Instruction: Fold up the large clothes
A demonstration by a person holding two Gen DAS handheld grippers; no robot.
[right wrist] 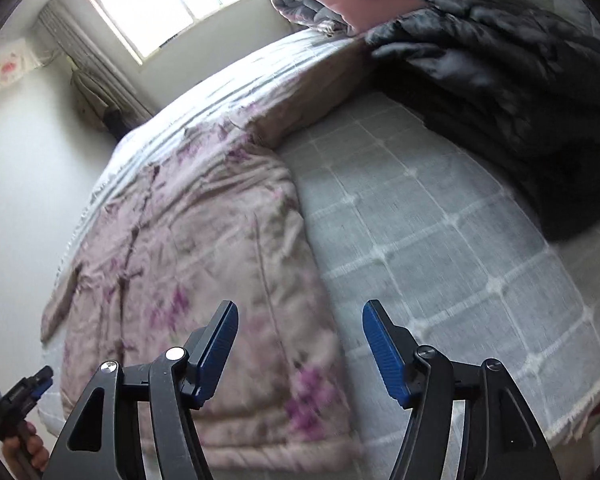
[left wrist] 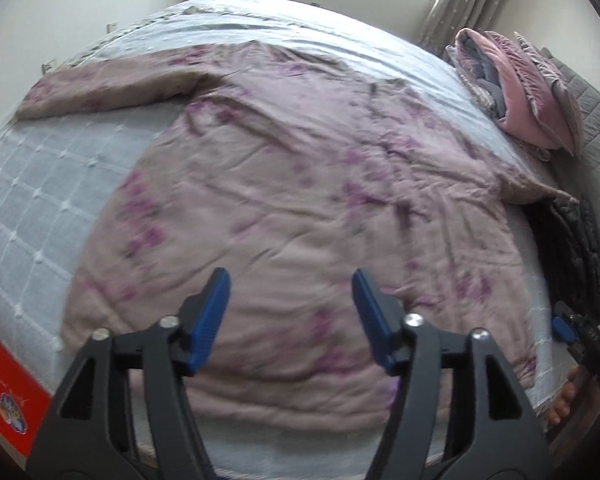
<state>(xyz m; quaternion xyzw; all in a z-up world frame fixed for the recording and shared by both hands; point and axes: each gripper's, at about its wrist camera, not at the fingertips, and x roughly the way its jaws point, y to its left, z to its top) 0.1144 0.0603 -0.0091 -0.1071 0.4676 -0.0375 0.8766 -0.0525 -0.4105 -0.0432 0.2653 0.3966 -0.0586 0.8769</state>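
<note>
A large mauve padded garment (left wrist: 292,168) with purple flower print lies spread flat on the bed, one sleeve out to the far left and one to the right. My left gripper (left wrist: 289,276) hovers open over its near hem, with nothing between the blue pads. My right gripper (right wrist: 300,306) also stands open, above the garment's (right wrist: 188,232) right edge where it meets the bed cover, with nothing between its fingers. Each gripper shows small in the other's view: the right gripper (left wrist: 572,332) at the far right edge, the left gripper (right wrist: 46,376) at the bottom left, held by a hand.
The bed has a grey-blue checked cover (left wrist: 32,200). A dark folded blanket (right wrist: 500,80) and a pink folded quilt (left wrist: 524,92) lie at the bed's right side. A window (right wrist: 172,0) lights the far wall. A red mattress edge (left wrist: 8,376) shows at bottom left.
</note>
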